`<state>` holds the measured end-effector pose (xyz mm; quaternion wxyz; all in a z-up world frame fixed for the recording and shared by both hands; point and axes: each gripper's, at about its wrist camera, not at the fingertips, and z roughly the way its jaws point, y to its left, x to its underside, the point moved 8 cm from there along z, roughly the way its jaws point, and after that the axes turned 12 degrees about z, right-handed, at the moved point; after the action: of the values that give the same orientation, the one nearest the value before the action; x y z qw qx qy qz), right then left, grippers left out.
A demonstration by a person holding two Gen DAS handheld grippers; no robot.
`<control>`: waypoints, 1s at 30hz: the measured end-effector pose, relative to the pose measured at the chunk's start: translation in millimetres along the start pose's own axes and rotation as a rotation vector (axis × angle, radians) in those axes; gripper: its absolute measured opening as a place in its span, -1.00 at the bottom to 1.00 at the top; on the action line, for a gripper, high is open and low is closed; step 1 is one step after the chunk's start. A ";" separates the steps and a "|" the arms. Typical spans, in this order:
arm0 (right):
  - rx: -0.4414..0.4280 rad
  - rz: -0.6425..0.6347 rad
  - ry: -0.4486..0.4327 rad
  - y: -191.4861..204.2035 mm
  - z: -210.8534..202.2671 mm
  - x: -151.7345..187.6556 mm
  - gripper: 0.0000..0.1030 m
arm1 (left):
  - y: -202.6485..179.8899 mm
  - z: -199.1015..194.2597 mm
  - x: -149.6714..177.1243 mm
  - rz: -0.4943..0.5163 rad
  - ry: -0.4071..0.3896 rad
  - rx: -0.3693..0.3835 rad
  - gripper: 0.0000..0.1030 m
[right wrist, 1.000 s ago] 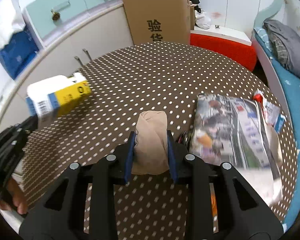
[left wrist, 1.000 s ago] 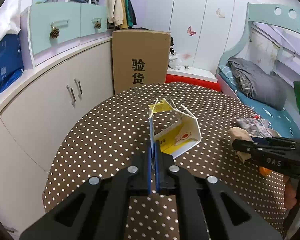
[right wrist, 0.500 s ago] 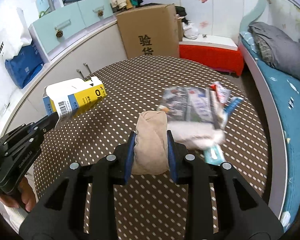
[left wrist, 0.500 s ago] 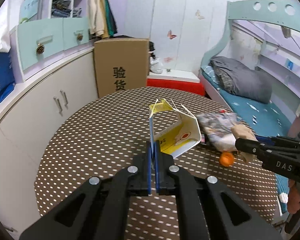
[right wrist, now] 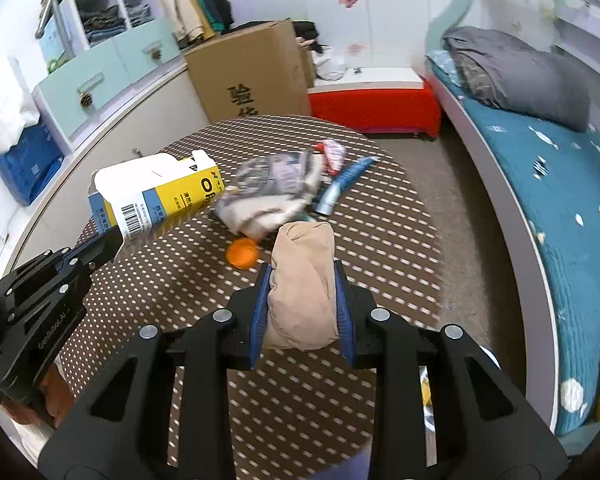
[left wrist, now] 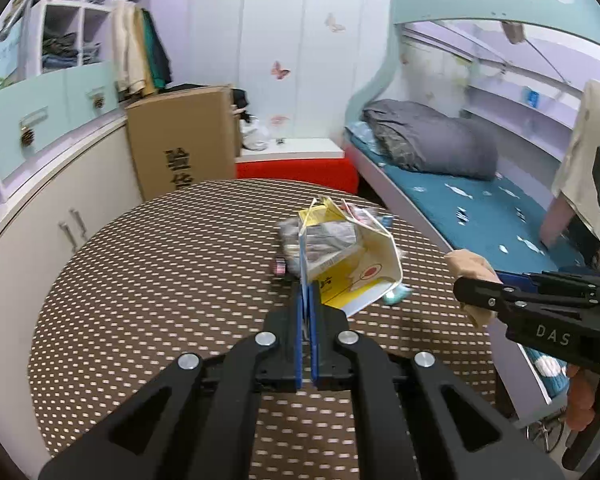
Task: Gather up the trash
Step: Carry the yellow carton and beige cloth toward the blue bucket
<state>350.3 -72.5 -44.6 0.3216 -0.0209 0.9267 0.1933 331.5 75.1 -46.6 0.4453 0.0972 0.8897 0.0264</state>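
My left gripper [left wrist: 307, 300] is shut on the edge of an open white, yellow and blue carton [left wrist: 350, 264] and holds it above the round polka-dot table [left wrist: 160, 280]; the carton also shows in the right wrist view [right wrist: 156, 196]. My right gripper [right wrist: 302, 280] is shut on a crumpled beige wad [right wrist: 304, 288] held above the table; the wad also shows in the left wrist view [left wrist: 470, 264]. On the table lie a magazine-like bundle [right wrist: 272, 192], an orange ball [right wrist: 242, 253], a blue tube [right wrist: 340, 188] and a red-and-white wrapper [right wrist: 334, 152].
A large cardboard box [left wrist: 184, 144] stands behind the table beside white cabinets [left wrist: 60, 184]. A red and white bench [right wrist: 374, 100] is at the back. A bed with a teal sheet [right wrist: 548, 184] and grey bedding runs along the right.
Both grippers have pulled back and swung right while keeping their grips. The bundle and ball on the table now look farther away, and more of the bed and floor shows.
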 end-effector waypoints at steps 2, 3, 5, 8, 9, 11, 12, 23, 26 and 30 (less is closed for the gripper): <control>0.012 0.021 -0.009 -15.8 -8.1 1.5 -0.43 | -17.2 1.3 -3.3 0.024 -0.003 0.017 -0.94; 0.018 0.029 -0.013 -22.3 -11.2 2.1 -0.43 | -26.1 2.0 -4.5 0.034 -0.003 0.027 -0.94; 0.035 0.054 -0.024 -40.4 -20.0 4.0 -0.43 | -45.1 4.0 -6.5 0.053 -0.002 0.052 -0.94; 0.055 0.086 -0.039 -61.7 -30.9 5.7 -0.43 | -71.5 6.6 -9.0 0.081 -0.003 0.081 -0.94; 0.062 0.096 -0.044 -68.2 -34.2 6.7 -0.43 | -78.8 7.4 -9.8 0.089 -0.005 0.089 -0.94; 0.082 0.117 -0.054 -83.8 -41.6 8.9 -0.43 | -97.7 9.8 -11.7 0.108 -0.005 0.111 -0.94; 0.091 0.128 -0.058 -91.8 -45.0 10.9 -0.43 | -106.9 11.0 -12.2 0.116 -0.004 0.124 -0.94; 0.196 0.266 -0.074 -178.8 -80.8 42.3 -0.43 | -212.8 23.2 -6.9 0.227 0.021 0.269 -0.94; 0.222 0.305 -0.069 -199.9 -84.5 51.9 -0.42 | -240.4 27.9 -2.3 0.258 0.034 0.303 -0.94; 0.251 0.357 -0.055 -227.8 -86.6 66.6 -0.42 | -271.7 36.3 7.9 0.297 0.060 0.342 -0.94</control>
<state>283.7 -309.5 -101.2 0.3075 0.1891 0.9233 0.1309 315.2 -191.0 -110.9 0.3872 0.3001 0.8699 -0.0567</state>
